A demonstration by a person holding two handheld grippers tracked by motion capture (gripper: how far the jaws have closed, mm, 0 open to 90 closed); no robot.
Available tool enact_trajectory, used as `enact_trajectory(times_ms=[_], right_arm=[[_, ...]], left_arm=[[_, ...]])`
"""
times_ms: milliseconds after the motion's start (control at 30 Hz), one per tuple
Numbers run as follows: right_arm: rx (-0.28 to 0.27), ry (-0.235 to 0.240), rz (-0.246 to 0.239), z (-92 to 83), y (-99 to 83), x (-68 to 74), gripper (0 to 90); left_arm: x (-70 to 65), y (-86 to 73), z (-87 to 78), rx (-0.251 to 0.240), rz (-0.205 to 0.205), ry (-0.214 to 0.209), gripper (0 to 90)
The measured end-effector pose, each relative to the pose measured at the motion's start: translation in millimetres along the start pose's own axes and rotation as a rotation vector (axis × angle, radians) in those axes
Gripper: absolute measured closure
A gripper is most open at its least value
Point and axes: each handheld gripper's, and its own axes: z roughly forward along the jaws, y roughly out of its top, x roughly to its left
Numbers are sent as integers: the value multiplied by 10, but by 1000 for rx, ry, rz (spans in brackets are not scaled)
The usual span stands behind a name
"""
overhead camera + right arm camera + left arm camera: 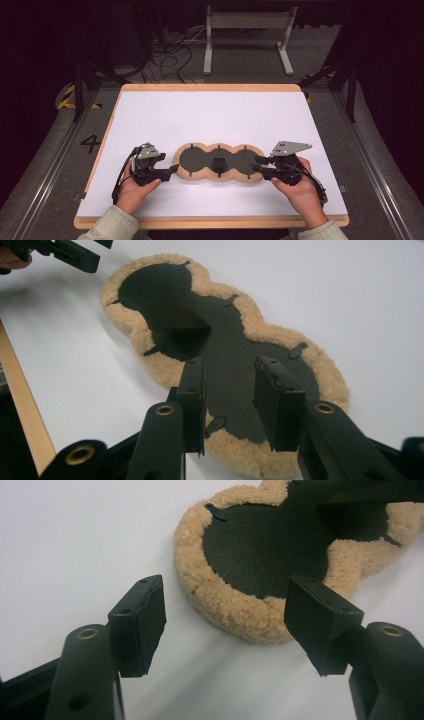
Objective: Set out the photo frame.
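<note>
A three-lobed pad (218, 161) with a tan fleece rim and a black inner face lies flat on the white table top (210, 115); a small black flap (218, 163) stands up at its middle. My left gripper (171, 170) is at the pad's left end, jaws open. In the left gripper view its jaws (225, 625) stand wide apart just short of the fleece rim (235, 610). My right gripper (258, 166) is at the pad's right end. In the right gripper view its jaws (230, 405) stand apart above the black face (230, 360) and grip nothing.
The table has a wooden border (210, 87). On the floor beyond it stand a white metal frame (247, 30) and loose cables (165, 60). Black stand legs (77, 90) flank the table. White surface lies bare behind the pad.
</note>
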Motion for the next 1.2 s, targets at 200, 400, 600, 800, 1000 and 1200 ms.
enact_trajectory(times_ms=[200, 400, 600, 800, 1000, 1200], right_arm=[[62, -13, 28, 3, -24, -62, 472], [89, -19, 29, 24, -70, -104, 371], [120, -21, 57, 28, -157, -162, 344], [189, -34, 71, 64, -299, -236, 344], [201, -11, 97, 98, -330, -268, 284], [252, 14, 102, 226, -353, -261, 198]], left_arm=[[52, -24, 12, 21, -51, -23, 337], [61, -26, 50, 57, -50, -26, 326], [83, -34, 80, 92, -68, -50, 329], [126, -51, 104, 129, -78, -57, 340], [111, -58, 147, 144, -83, -85, 321], [61, -66, 240, 182, -77, -119, 226]])
